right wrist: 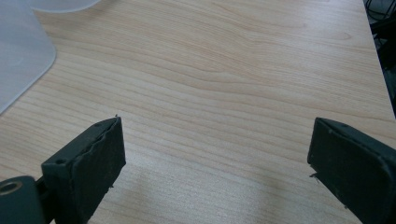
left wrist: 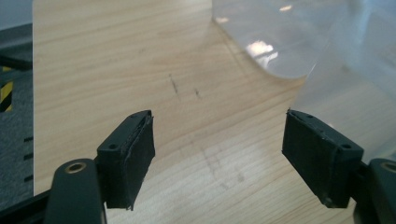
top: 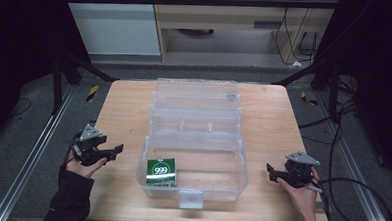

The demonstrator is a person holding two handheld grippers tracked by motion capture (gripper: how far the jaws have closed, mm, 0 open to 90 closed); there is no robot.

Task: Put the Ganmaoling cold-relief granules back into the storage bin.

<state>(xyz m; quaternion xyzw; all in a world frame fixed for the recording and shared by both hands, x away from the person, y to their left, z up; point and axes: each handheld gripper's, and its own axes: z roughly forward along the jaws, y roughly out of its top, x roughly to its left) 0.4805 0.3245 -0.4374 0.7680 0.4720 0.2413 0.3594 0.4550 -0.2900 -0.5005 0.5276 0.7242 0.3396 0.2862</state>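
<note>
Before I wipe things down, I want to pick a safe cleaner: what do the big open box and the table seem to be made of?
The open box looks like clear, glossy plastic: you see the table through its walls, and light glints off them. The table looks like pale wood or a wood-look laminate with a matte finish: straight grain lines and faint scuffs show, but which of the two I cannot tell.

White numerals "999" readable on green packet [top: 161, 171], lying flat in front-left corner of clear plastic box [top: 234, 157] on wooden table [top: 124, 112]. Numerals sit inside white ring on packet face. Smaller print on packet too small to read.
</note>
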